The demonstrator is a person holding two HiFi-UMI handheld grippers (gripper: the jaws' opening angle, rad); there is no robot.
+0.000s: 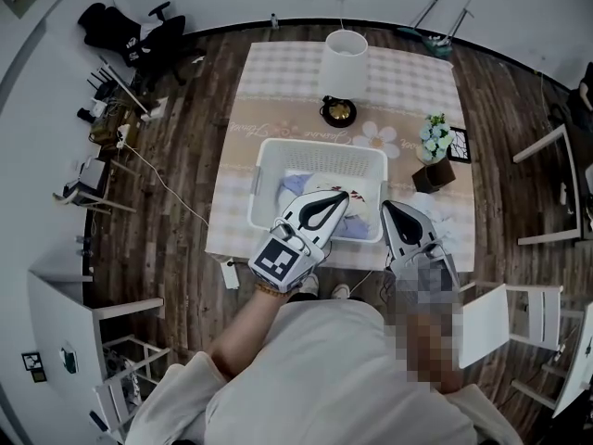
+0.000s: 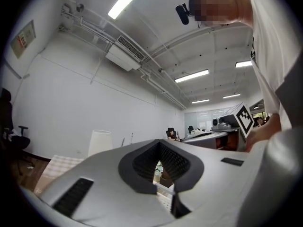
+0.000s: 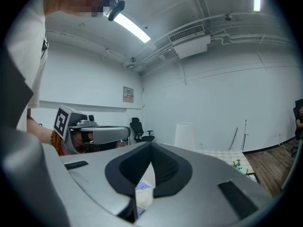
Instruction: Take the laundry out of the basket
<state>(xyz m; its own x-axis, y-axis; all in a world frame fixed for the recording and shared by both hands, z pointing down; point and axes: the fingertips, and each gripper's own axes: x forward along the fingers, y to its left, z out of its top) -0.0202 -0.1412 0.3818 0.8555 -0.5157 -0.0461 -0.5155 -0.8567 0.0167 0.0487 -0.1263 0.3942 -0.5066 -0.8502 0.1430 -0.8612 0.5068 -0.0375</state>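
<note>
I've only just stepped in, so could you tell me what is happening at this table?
A person stands at the checked-cloth table, a tool in each hand. The left tool and right tool hover over the near rim of the white plastic laundry basket, shut and empty. The pale blue and white laundry lies inside, not yet lifted out.

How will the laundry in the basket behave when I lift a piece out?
The laundry lies crumpled and slumped in the basket, so it is probably floppy and will sag and trail from a pinch. It looks like thin cloth, so likely light for its bulk. The pieces overlap, so lifting one may drag a neighbour along.
</note>
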